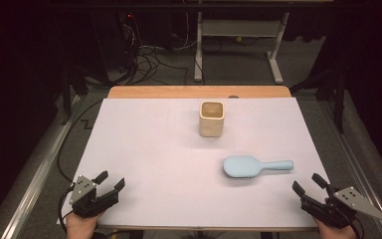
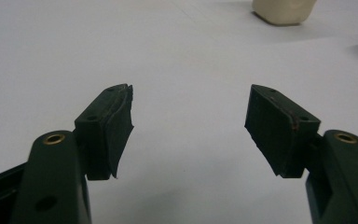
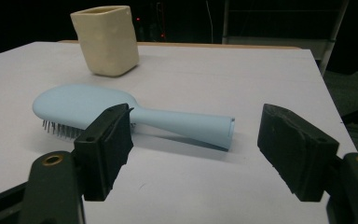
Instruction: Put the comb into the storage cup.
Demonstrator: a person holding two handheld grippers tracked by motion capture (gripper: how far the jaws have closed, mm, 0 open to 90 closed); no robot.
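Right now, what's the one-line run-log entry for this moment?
left gripper: open, empty | right gripper: open, empty, nearest hairbrush | hairbrush: bristles down on table, untouched | cup: upright, behind hairbrush

I'm looking into a dim lab: a white-covered table (image 1: 144,149), tangled cables (image 1: 146,59) lying across the grey floor (image 1: 238,64), and a metal desk frame (image 1: 238,35) standing behind.
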